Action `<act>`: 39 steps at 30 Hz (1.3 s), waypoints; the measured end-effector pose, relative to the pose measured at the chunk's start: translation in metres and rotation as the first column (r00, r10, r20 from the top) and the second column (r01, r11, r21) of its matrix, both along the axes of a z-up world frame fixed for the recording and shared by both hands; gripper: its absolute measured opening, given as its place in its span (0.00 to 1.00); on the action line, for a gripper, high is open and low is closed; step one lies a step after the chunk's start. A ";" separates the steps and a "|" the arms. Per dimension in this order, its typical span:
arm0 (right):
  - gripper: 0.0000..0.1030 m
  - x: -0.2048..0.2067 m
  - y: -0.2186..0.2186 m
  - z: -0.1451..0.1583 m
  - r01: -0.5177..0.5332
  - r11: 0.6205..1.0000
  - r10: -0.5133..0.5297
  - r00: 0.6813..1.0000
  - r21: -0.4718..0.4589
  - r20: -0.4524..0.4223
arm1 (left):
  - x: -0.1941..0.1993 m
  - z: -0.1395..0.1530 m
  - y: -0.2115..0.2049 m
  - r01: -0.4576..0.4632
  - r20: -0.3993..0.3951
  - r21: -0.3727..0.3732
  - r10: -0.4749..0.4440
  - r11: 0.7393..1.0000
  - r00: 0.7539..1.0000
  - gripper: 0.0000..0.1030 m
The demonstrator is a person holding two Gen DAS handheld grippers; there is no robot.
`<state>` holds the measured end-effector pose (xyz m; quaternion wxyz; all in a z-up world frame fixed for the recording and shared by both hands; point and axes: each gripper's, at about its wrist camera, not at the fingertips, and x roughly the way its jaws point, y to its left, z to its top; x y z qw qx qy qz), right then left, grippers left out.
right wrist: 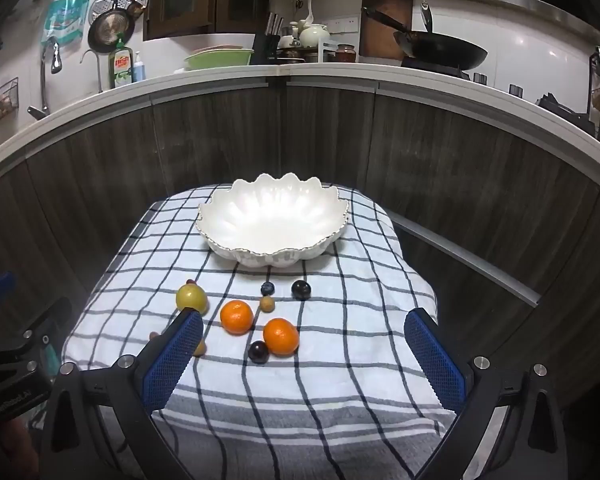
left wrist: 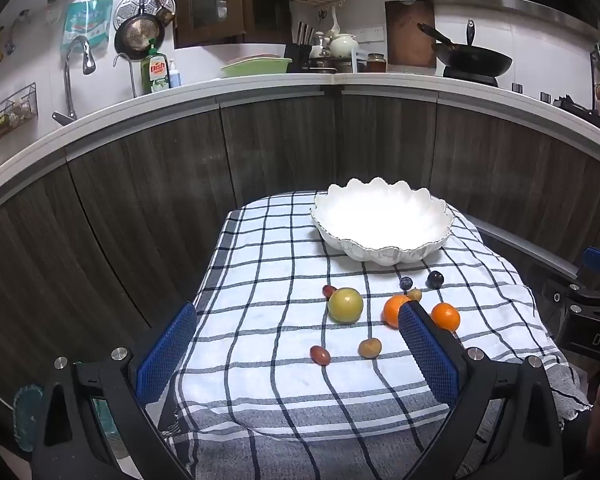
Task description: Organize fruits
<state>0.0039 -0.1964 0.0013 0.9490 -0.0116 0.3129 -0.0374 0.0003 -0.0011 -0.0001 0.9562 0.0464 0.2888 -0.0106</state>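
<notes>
A white scalloped bowl (left wrist: 380,254) (right wrist: 268,258) stands empty at the back of the checked cloth. In front of it lie a yellow-green fruit (left wrist: 345,305) (right wrist: 191,298), two oranges (left wrist: 446,316) (right wrist: 237,317), dark plums (left wrist: 435,279) (right wrist: 258,351), a blueberry (left wrist: 406,282) and small red and tan fruits (left wrist: 320,355). My left gripper (left wrist: 298,308) hovers open over the near left of the fruits, holding nothing. My right gripper (right wrist: 304,316) is open too, near the oranges, with nothing between its blue pads.
The blue-and-white checked cloth (right wrist: 300,392) covers a small table that drops off on all sides. Dark wood cabinet fronts (left wrist: 160,220) curve round behind it. In the left wrist view, the right gripper's black body (left wrist: 592,308) shows at the right edge.
</notes>
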 end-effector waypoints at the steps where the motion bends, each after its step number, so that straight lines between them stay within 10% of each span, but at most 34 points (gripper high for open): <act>1: 0.99 0.000 0.000 0.000 -0.002 1.000 0.002 1.000 0.000 -0.001 | 0.000 0.000 -0.001 0.000 0.000 0.000 0.000 1.000 1.000 1.00; 39: 0.99 -0.006 -0.001 0.006 -0.004 1.000 0.004 1.000 0.006 0.025 | -0.007 0.004 -0.003 0.010 0.012 -0.020 -0.009 1.000 1.000 1.00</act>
